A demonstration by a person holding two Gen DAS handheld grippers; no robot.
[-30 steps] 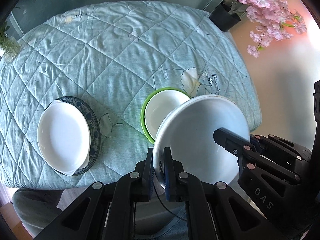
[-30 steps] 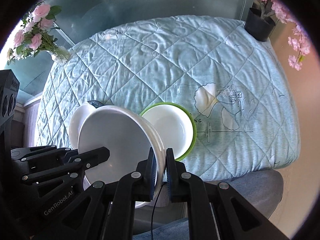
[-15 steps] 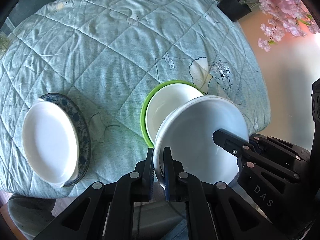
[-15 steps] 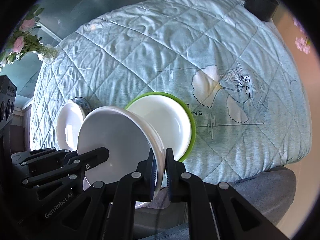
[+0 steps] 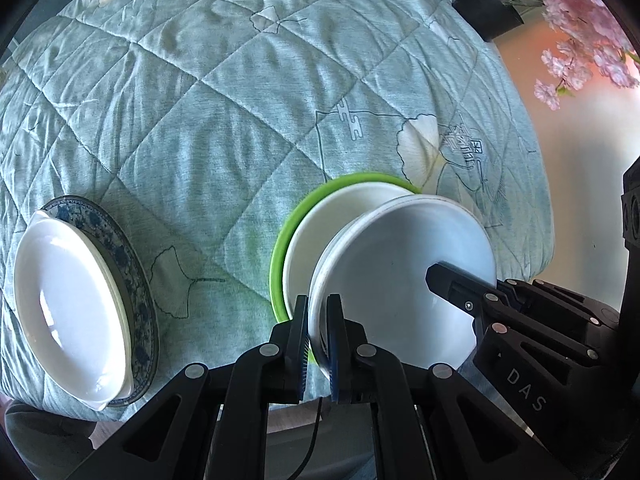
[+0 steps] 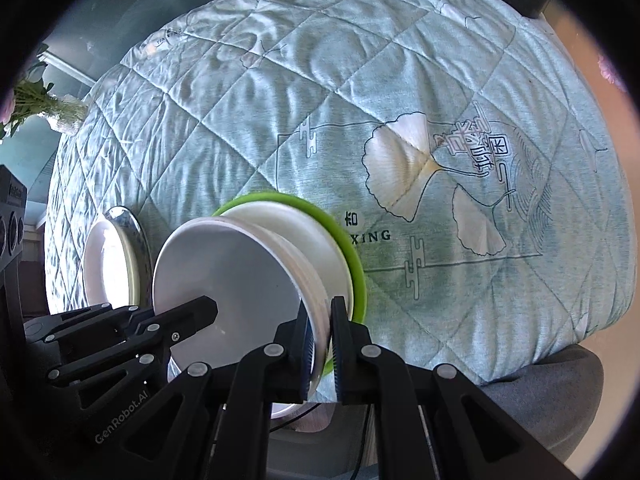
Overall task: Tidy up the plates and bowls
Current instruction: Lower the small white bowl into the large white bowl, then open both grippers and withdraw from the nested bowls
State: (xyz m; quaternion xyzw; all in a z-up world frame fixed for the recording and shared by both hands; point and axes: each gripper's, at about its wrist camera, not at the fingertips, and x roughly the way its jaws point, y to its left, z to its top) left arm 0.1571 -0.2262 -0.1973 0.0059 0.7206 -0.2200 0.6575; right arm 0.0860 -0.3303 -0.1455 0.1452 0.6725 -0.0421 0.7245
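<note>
Both grippers hold one white bowl [image 5: 404, 272] by opposite rims. My left gripper [image 5: 318, 312] is shut on its left rim, and my right gripper [image 6: 321, 316] is shut on its right rim. The same white bowl [image 6: 232, 276] hangs just above a second white bowl [image 5: 340, 212] that sits inside a green bowl [image 5: 288, 240] on the quilted table. Whether the held bowl touches the one beneath it I cannot tell. The green bowl's rim [image 6: 352, 248] shows past the stack in the right wrist view.
A white oval dish [image 5: 68, 304] rests on a blue-patterned plate [image 5: 136, 280] at the table's left front. The pale green quilted cloth [image 5: 200, 100] covers the table. A black pot [image 5: 488, 0] with pink blossoms [image 5: 588, 12] stands far right, and a vase of flowers [image 6: 48, 108] far left.
Both grippers have come down with the white bowl, closer to the white and green bowls on the table. The table and dishes look larger now.
</note>
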